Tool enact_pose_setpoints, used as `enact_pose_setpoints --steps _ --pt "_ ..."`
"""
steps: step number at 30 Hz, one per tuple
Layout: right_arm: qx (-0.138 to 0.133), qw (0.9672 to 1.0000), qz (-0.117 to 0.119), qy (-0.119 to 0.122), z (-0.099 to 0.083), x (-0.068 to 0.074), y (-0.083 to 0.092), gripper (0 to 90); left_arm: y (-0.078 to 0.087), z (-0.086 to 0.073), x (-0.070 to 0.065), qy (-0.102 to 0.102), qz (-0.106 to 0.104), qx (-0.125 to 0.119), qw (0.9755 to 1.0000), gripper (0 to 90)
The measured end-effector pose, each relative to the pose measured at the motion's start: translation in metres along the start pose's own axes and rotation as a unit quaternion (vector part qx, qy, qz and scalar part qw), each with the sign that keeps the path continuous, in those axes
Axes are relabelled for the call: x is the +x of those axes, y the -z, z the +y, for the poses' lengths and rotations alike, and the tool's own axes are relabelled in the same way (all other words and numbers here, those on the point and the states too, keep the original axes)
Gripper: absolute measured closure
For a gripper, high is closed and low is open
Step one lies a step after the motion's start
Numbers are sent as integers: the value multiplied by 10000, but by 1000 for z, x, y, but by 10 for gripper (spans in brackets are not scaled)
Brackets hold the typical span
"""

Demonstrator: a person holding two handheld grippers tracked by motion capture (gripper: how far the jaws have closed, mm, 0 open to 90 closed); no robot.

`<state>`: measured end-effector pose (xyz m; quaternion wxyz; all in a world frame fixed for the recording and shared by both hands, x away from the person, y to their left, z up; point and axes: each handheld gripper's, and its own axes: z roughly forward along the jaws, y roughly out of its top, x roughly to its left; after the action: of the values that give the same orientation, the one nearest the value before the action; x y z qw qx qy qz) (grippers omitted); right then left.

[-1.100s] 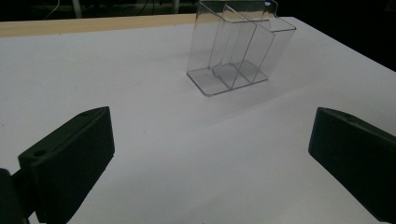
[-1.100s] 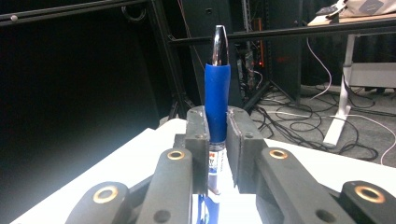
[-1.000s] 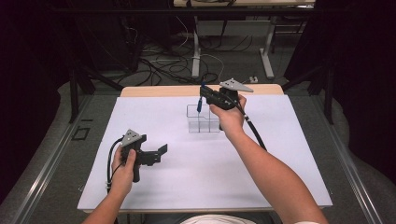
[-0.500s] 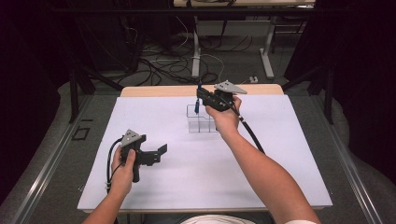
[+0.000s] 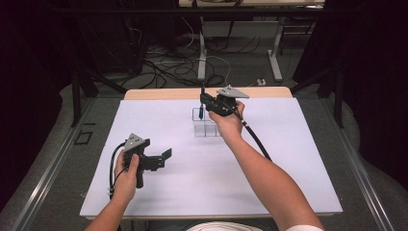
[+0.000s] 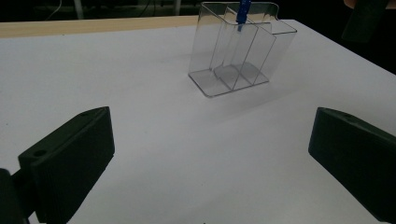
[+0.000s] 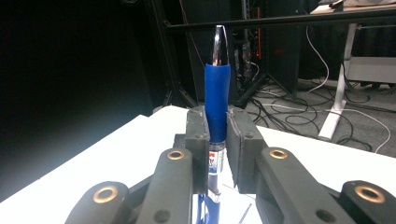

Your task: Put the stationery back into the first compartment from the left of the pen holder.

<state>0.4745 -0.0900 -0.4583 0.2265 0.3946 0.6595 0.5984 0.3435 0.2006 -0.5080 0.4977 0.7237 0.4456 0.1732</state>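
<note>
The right gripper (image 5: pixel 206 99) hangs over the clear divided holder (image 5: pixel 206 122) at the far middle of the white worktop (image 5: pixel 288 159), its fingers (image 7: pixel 198 135) clamped on a blue pen (image 7: pixel 217 100). The pen stands upright, its silver tip up, its lower end above the holder's compartments. The left gripper (image 5: pixel 161 158) sits low over the near left of the worktop, its fingers (image 6: pixel 70 163) spread wide with nothing between them, well apart from the holder.

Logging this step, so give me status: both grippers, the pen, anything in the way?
Right gripper shut on blue pen, tip up, above clear organizer. Left gripper open, empty, low over the white table. Nothing blocking the compartments.
</note>
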Motion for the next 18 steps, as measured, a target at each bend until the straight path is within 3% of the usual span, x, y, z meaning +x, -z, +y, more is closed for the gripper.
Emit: enact_pose_setpoints --steps 18 --pt "200 9997 8 119 -7 3 -4 795 0 1 1 -64 -2 19 10000 1"
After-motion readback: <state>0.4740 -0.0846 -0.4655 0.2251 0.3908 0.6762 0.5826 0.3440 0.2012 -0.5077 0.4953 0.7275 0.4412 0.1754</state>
